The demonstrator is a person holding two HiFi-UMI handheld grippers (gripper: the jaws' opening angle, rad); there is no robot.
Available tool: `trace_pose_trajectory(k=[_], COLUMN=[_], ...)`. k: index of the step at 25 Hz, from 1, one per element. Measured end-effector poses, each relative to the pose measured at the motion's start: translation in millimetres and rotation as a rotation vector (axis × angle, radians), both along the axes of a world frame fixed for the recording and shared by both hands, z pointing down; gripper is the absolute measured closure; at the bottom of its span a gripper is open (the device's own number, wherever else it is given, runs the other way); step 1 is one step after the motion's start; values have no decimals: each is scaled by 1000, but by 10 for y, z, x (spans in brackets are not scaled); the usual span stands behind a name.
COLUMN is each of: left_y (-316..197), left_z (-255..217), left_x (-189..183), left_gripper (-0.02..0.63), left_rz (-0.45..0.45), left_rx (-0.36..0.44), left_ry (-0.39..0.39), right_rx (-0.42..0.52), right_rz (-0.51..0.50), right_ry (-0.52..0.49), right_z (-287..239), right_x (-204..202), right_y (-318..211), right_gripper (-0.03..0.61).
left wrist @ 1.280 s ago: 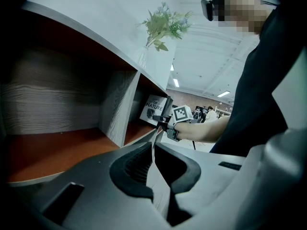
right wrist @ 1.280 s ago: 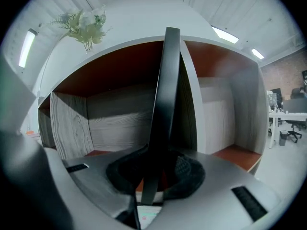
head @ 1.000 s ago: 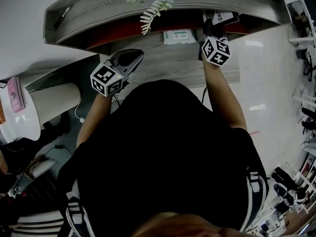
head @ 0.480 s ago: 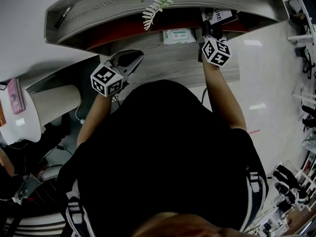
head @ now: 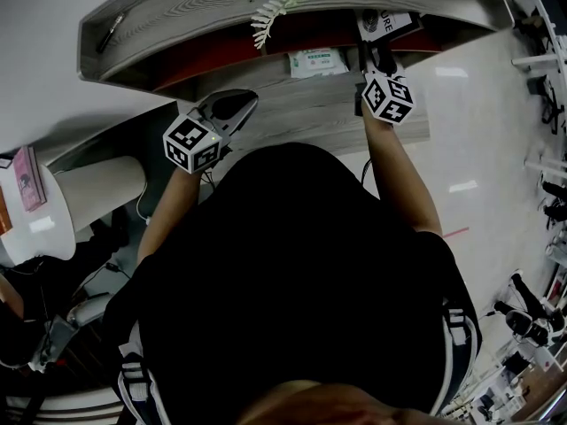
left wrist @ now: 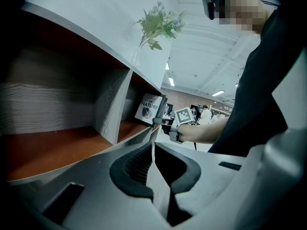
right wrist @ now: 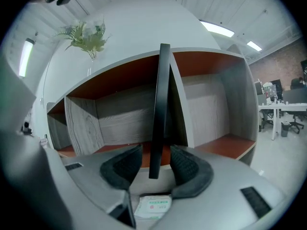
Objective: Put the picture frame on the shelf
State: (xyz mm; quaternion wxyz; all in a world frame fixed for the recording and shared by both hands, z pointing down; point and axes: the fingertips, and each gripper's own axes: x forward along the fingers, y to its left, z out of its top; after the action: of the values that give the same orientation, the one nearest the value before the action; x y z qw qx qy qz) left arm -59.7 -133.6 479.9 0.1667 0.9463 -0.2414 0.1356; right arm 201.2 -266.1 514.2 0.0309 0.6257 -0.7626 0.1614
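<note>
A person stands at a curved wooden shelf [head: 266,7], a gripper in each hand. The right gripper [head: 372,56] reaches into the shelf's right-hand compartment, where the picture frame [head: 387,23] sits at the front edge of the red-brown floor. Seen from the left gripper view, the frame [left wrist: 149,108] leans slightly, and its white print carries the words "OF NATURE" above a dark round emblem. The right gripper [left wrist: 160,122] is at the frame's lower edge.

In the right gripper view the frame [right wrist: 160,109] appears edge-on, a thin black bar rising in front of the shelf's grey divider [right wrist: 216,104]. Its lower end hangs between the jaws of the right gripper [right wrist: 157,164]. Those jaws are opening. They stand wide, with a gap showing on each side of the frame, so neither pad presses on it. No view settles whether the frame's foot bears fully on the shelf floor.

The left gripper [head: 244,103] is held low in front of the shelf's middle section. Its jaws [left wrist: 152,147] are closed together with nothing between them.

A leafy sprig [head: 270,20] stands on top of the shelf. A small white packet [head: 316,61] lies on the shelf's lower grey board, beneath the compartments.
</note>
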Motion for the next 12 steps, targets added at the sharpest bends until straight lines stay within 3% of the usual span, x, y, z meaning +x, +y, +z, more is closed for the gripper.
trace_pose_trajectory(k=[12], left_y=[26], left_z=[-28], left_x=[38], left_gripper=[581], left_rz=[22], left_rx=[9], left_ry=[-3], right_rx=[13], right_rz=[-16], right_ry=[-9], right_z=[-49], right_x=[54], right_y=[255], right_gripper=[387])
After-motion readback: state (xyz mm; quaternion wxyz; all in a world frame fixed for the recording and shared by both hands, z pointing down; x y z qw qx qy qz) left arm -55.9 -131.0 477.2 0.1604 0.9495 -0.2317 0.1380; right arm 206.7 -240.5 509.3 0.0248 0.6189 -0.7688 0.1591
